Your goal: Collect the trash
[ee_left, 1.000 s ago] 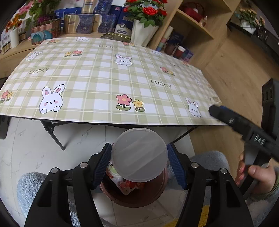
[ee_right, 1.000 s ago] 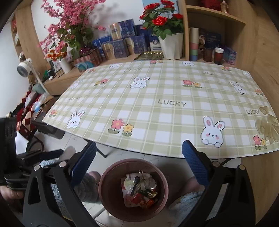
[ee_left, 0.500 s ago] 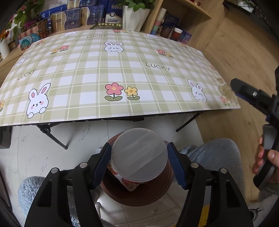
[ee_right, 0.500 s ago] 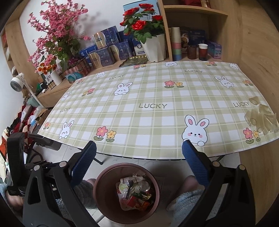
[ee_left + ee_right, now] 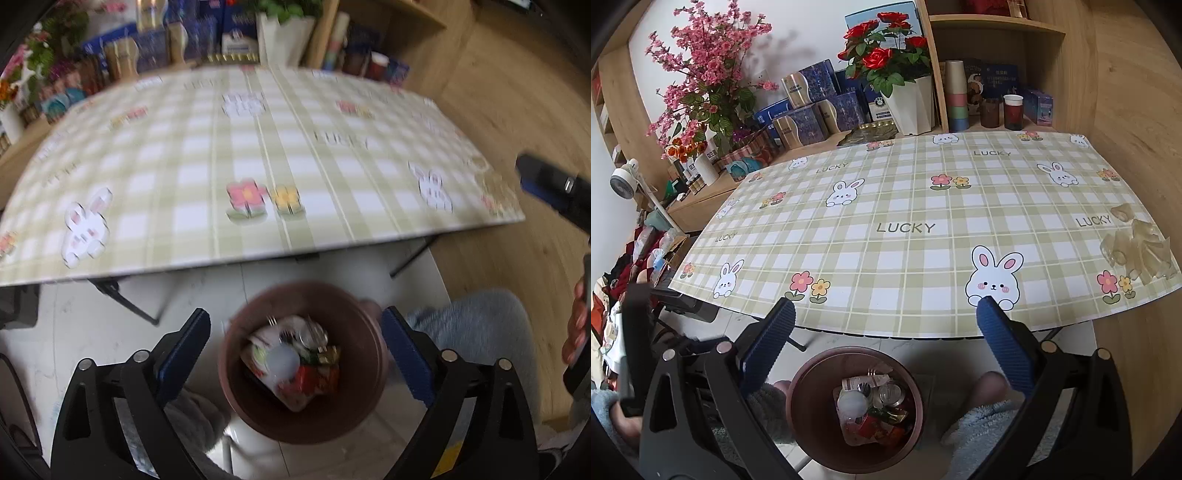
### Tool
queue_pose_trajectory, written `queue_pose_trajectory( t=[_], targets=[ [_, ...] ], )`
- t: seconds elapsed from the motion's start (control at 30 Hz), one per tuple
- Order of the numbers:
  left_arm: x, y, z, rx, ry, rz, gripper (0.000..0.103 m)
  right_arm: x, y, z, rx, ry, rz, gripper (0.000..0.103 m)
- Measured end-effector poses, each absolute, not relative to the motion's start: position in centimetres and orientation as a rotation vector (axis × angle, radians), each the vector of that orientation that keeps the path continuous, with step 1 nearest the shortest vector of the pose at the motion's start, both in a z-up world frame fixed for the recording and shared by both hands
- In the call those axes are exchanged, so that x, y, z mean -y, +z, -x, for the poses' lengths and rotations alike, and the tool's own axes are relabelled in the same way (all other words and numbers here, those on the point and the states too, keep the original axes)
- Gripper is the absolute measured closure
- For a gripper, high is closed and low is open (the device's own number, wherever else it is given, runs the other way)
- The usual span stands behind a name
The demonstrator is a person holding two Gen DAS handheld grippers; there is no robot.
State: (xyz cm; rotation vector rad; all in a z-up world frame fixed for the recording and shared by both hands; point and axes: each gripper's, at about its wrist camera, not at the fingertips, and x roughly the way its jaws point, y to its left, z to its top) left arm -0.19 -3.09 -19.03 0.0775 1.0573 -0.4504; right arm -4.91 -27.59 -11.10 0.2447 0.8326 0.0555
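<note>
Left gripper [image 5: 293, 338]: jaws opening, nearly at their widest, nothing pressed between the pads; it hangs directly above the bin, tilted steeply down, so anything released falls straight in
Right gripper [image 5: 886, 339]: jaws spread wide and empty; it also points down over the bin, with the table edge just beyond its tips; judged to be idle, waiting its turn
Bin [image 5: 236, 391]: brown round tub on the pale floor, below and between the left jaws, tucked in front of the table's near edge; judged to be set there so trash can be dropped in with little travel
Clear round lid [image 5: 852, 401]: lies inside the bin on top of the other rubbish, free of both tools; blurred in the left view, plainer in the right view
Other trash in bin [image 5: 886, 417]: a can, red wrappers and a fork-like piece, heaped beneath the lid
Table [image 5: 908, 192]: checked rabbit cloth ahead of both tools; crumpled clear plastic [image 5: 1137, 247] sits at the far right corner, well right of the right jaws; judged to be the likely remaining piece
Stage: drop just made, collection near its end
</note>
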Motion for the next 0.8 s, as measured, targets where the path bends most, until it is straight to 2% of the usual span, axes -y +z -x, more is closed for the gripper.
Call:
queue_pose_trajectory(
  t=[0.17,0.4,0.6,0.8],
  targets=[
    [1.4,-14.0,-0.3,-0.883,-0.397,-0.062,0.006,27.7,-10.3,4.4,-0.832,0.062,-0.227,0.006],
    [-0.1,-7.3,-0.4,-0.651,-0.339,-0.064,0.006,26.9,-8.5,3.5,-0.806,0.064,-0.163,0.006],
    [-1.0,-3.3,0.1,-0.535,-0.290,-0.089,0.006,26.2,-7.9,2.2,-0.809,0.073,-0.141,0.006],
    [-2.2,-2.2,0.1,-0.517,-0.260,-0.070,0.006,25.5,-7.1,2.0,-0.793,0.079,-0.114,0.006]
  ],
)
